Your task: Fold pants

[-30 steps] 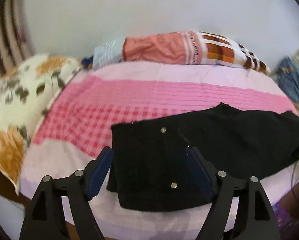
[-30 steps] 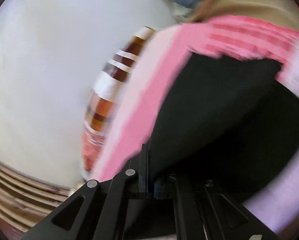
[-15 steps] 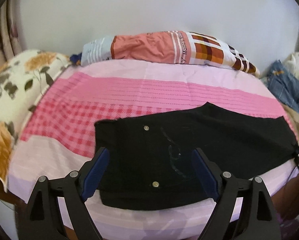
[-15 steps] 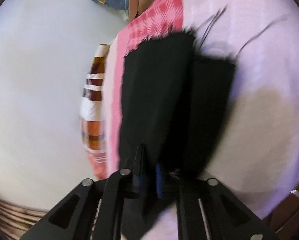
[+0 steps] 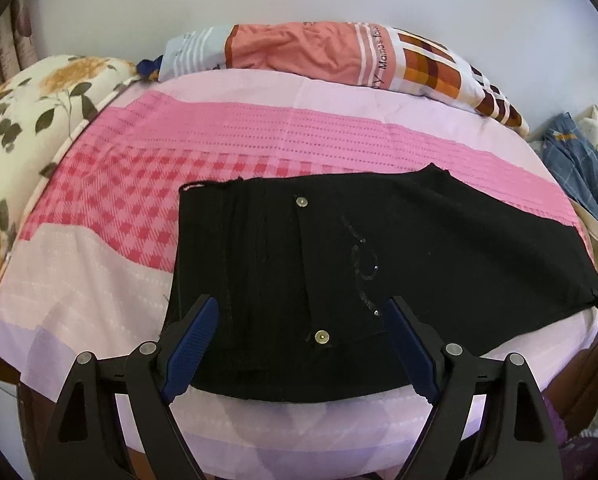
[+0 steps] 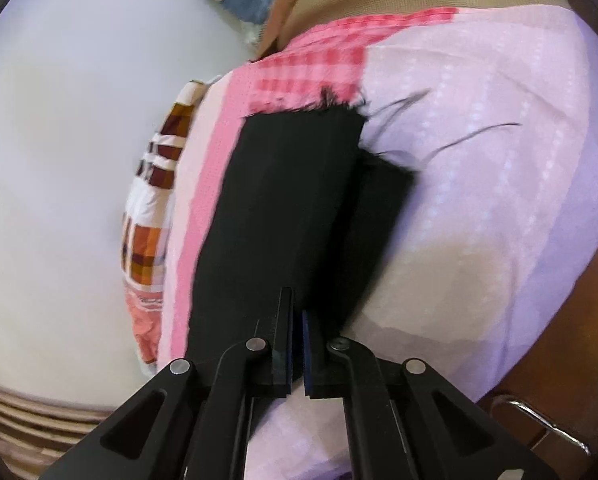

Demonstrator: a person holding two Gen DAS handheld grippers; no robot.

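At the near edge of the bed, the left gripper [image 5: 297, 344] stands spread wide, its blue pads either side of the waist end of the black pants [image 5: 379, 264] without pinching anything; whether the pads brush the cloth I cannot tell. The right gripper [image 6: 297, 344] is clamped tight, its jaws pressed together on a fold of the same black fabric near the leg end, where frayed threads trail from the hem onto the sheet.

Outward from the grippers, the pants lie flat on the pink and lilac checked bedsheet [image 5: 147, 208], the waist with its two metal studs towards the left gripper and the legs running off to the right edge of the bed. The legs appear laid one over the other, so the lengthwise fold looks done. In my judgement the crosswise folds remain: the leg end has yet to come over towards the waist.

Beyond the pants, a striped orange pillow [image 5: 339, 54] lies along the wall, a floral cushion [image 5: 31, 112] sits at the left, and some blue clothing [image 5: 579, 168] is heaped at the right.
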